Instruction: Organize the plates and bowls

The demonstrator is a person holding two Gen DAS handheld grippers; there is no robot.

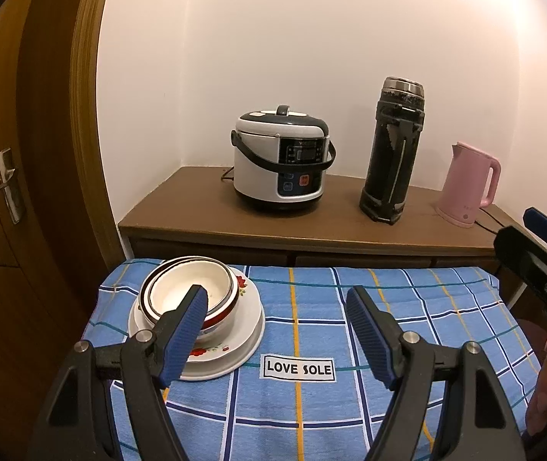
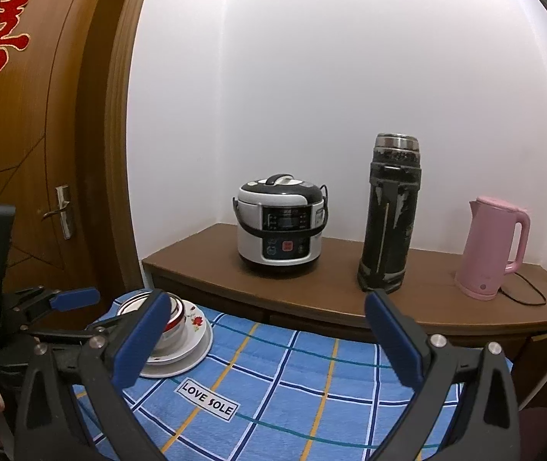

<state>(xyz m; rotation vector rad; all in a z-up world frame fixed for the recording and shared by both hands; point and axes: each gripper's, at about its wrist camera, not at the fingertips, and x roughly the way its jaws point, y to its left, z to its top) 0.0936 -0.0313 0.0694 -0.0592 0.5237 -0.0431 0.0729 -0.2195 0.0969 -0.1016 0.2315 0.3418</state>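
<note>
1. We hold our left gripper (image 1: 277, 330) with its jaws spread wide and nothing between them, just right of the stack of dishes.
2. Our right gripper (image 2: 269, 342) is likewise released and empty, hovering farther right of that stack.
3. The bowls (image 1: 192, 292) sit nested one inside another on the plates (image 1: 250, 315), which are themselves piled up; the stack rests at the near-left corner of the blue checked cloth (image 1: 407, 307).
4. Beyond the stack, on the wooden sideboard (image 1: 196, 207), stand a rice cooker (image 1: 281, 161), a black flask (image 1: 392, 150) and a pink kettle (image 1: 469, 184).
5. We judge the organizing essentially done: no loose dish shows on the cloth.
</note>
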